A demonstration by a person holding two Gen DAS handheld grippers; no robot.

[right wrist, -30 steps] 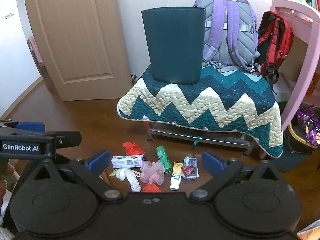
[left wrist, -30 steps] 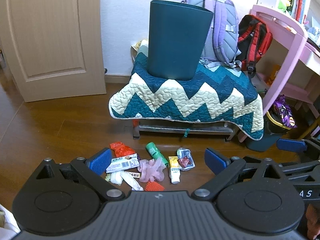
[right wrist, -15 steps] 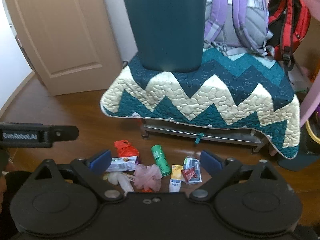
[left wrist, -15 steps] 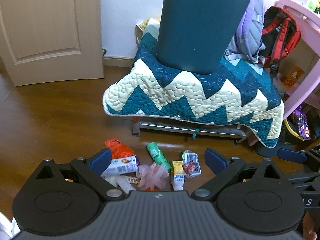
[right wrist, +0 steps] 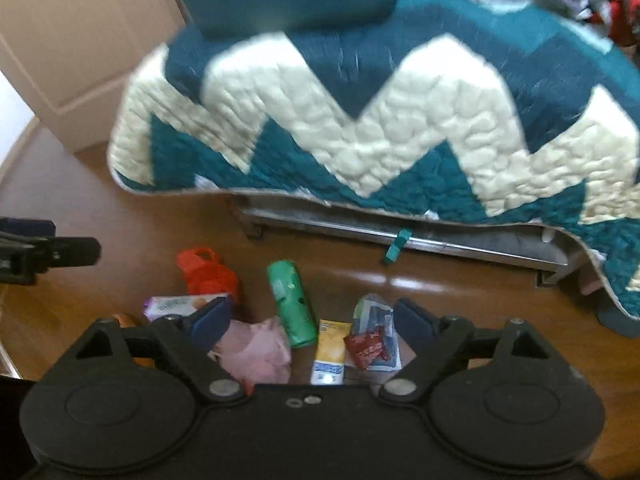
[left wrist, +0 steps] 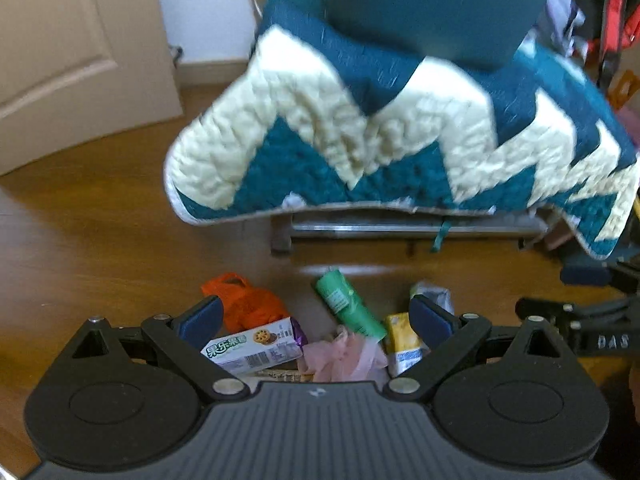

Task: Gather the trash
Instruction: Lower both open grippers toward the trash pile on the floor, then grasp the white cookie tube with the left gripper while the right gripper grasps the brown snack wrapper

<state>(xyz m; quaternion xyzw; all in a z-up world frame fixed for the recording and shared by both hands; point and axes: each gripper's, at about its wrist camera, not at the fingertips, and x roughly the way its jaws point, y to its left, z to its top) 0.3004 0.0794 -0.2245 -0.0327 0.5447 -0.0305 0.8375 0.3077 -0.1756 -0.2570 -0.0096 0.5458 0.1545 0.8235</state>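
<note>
Nothing looks collected yet: every piece of litter lies on the brown wooden floor point(left wrist: 100, 240), bunched in the lower middle of both views, and neither tool holds anything.

In the left wrist view the left gripper point(left wrist: 318, 318) has its blue pads spread wide and empty. Between and beyond them lie a crumpled orange plastic bag point(left wrist: 248, 300), a white-and-purple cookie wrapper point(left wrist: 256, 346), a green cylindrical roll point(left wrist: 346, 306), a wad of pale pink plastic film point(left wrist: 346, 356), a yellow-and-white tube point(left wrist: 404, 342) and a small clear packet point(left wrist: 434, 294).

In the right wrist view the right gripper point(right wrist: 314, 318) has its jaws closing, though they stand well apart and the pads press on nothing. The pink film, the green roll, the yellow tube and a clear sachet with a red wrapper on it point(right wrist: 374, 342) sit in the gap ahead of them.

The tall dark teal bin point(left wrist: 436, 4), presumably where the trash goes, stands at the top of the frame on a bench draped with a teal and cream zigzag quilt point(left wrist: 360, 140), well apart from the litter.

By my reading the task is at its very start: the first pickup is being lined up, and every item is left to carry to the bin.
</note>
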